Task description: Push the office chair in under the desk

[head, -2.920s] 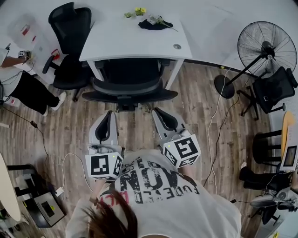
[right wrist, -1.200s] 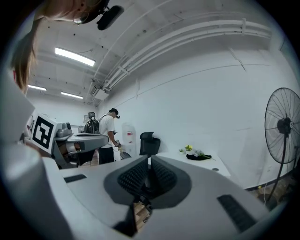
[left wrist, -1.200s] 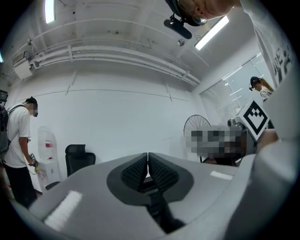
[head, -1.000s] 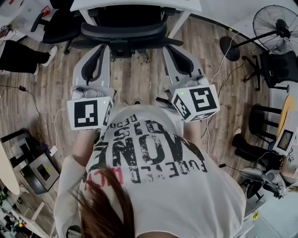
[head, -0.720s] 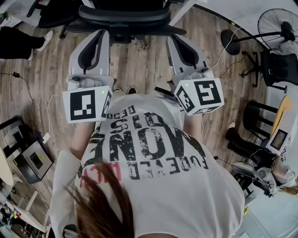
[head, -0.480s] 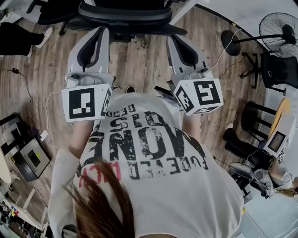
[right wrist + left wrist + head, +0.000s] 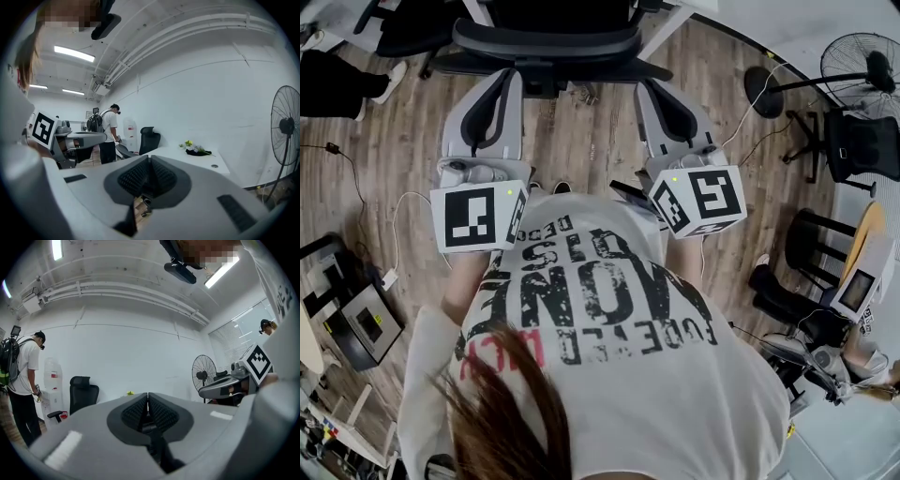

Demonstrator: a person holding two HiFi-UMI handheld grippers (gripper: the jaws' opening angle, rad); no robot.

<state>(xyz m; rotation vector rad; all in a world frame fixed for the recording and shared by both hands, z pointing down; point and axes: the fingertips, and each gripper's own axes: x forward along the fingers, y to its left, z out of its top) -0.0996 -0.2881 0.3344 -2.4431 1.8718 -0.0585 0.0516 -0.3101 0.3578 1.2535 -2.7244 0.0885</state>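
A black fan (image 7: pixel 861 67) stands at two o'clock on the wood floor (image 7: pixel 581 155). In the left gripper view, a bystander (image 7: pixel 23 371) stands beside a spare chair (image 7: pixel 83 394) at nine o'clock.

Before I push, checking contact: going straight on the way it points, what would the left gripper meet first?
Probably the backrest of the office chair, just ahead of the shut left gripper in the head view; whether their heights match is unclear.
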